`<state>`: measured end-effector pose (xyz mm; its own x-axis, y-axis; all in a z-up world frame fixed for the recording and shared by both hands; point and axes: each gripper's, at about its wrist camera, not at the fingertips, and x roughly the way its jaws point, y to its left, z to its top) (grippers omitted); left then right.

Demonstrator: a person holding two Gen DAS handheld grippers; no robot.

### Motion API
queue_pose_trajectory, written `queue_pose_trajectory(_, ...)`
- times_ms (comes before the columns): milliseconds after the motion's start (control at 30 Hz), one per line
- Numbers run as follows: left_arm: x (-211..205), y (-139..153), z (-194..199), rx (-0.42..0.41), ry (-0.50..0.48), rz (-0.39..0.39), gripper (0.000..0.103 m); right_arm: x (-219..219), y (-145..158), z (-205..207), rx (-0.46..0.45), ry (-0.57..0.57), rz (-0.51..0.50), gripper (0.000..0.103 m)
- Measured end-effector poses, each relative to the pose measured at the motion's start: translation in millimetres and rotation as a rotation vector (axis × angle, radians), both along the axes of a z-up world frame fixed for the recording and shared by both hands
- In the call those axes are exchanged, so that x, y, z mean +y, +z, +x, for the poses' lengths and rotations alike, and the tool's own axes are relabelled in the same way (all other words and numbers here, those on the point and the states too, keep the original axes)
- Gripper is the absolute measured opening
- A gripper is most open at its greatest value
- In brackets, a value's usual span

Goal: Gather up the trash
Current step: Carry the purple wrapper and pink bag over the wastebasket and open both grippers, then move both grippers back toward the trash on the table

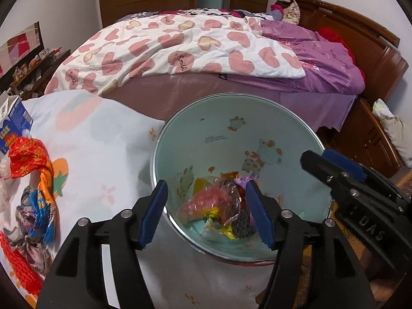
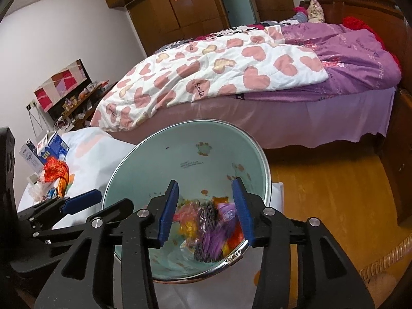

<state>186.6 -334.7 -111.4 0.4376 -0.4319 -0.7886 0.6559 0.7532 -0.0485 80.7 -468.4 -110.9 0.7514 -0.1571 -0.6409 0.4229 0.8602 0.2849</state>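
Trash (image 1: pixel 219 206), crumpled wrappers in pink, yellow, purple and grey, heaped at the bottom of a pale green bin (image 1: pixel 195 134) with cartoon animals inside, seen from the left wrist. Left claw (image 1: pixel 206 211) poised over the near rim, jaws apart, nothing between the pads. Right claw (image 1: pixel 332 164) reaching in from the right above the far rim. More wrappers (image 1: pixel 33 177), red, orange and blue, lying on the white-covered worktop (image 1: pixel 108 149) left of the bin, well apart from it. Bed (image 1: pixel 206 51) close behind the bin.

From the right wrist: same trash (image 2: pixel 208 221) below, right claw (image 2: pixel 206 208) above the bin's (image 2: pixel 180 154) open mouth, jaws parted and empty. Left claw (image 2: pixel 79 203) at the left rim. Loose wrappers (image 2: pixel 55 172) beyond it beside a blue carton (image 2: pixel 52 145). Bare wooden floor (image 2: pixel 322 193) open on the right, up to the bed.
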Motion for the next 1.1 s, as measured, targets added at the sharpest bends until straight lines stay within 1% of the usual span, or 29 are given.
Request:
queue_pose_trajectory(33, 1.7, 0.8, 0.0, 0.001, 0.004, -0.001, 0.065, 0.4, 1.1, -1.4, -0.005, -0.007, -0.002, 0.046)
queue_pose_trajectory(100, 6.5, 3.4, -1.1, -0.002, 0.014, -0.005, 0.067, 0.6, 5.3, -6.8, -0.021, -0.027, -0.008, 0.053)
queue_pose_trajectory(133, 9.7, 5.4, -2.4, -0.010, 0.021, -0.006, 0.070, 1.8, 7.8, -9.7, -0.027, -0.040, -0.022, 0.056)
queue_pose_trajectory(200, 16.1, 9.4, -4.4, -0.032, 0.043, -0.001, 0.074, 4.4, 12.0, -14.5, -0.033, -0.063, -0.056, 0.066)
queue_pose_trajectory(233, 19.5, 11.3, -5.5, -0.042, 0.053, 0.001, 0.074, 5.7, 14.0, -17.1, -0.038, -0.076, -0.072, 0.068)
queue_pose_trajectory(300, 26.8, 15.3, -7.0, -0.056, 0.075, 0.004, 0.075, 9.3, 17.5, -25.0, -0.056, -0.104, -0.095, 0.079)
queue_pose_trajectory(367, 35.2, 19.0, -8.6, -0.069, 0.101, 0.007, 0.078, 12.8, 20.2, -32.2, -0.073, -0.133, -0.113, 0.086)
queue_pose_trajectory(500, 57.4, 29.0, -13.0, -0.113, 0.153, 0.018, 0.085, 21.7, 23.2, -38.6, -0.083, -0.151, -0.134, 0.093)
queue_pose_trajectory(600, 76.0, 34.5, -14.3, -0.125, 0.194, 0.019, 0.091, 30.6, 25.1, -40.4, -0.080, -0.146, -0.127, 0.096)
queue_pose_trajectory(733, 100.7, 38.6, -14.6, -0.136, 0.240, 0.022, 0.094, 46.7, 27.6, -33.8, -0.031, -0.128, -0.149, 0.097)
queue_pose_trajectory(800, 113.5, 39.3, -15.1, -0.140, 0.262, 0.027, 0.097, 57.5, 28.5, -31.6, -0.027, -0.116, -0.150, 0.097)
queue_pose_trajectory(967, 150.2, 40.4, -14.0, -0.135, 0.317, 0.018, 0.097, 79.0, 28.6, -26.3, -0.028, -0.093, -0.120, 0.097)
queue_pose_trajectory(1100, 173.4, 39.3, -12.1, -0.135, 0.360, 0.013, 0.097, 104.7, 34.7, -24.8, -0.060, -0.075, -0.170, 0.097)
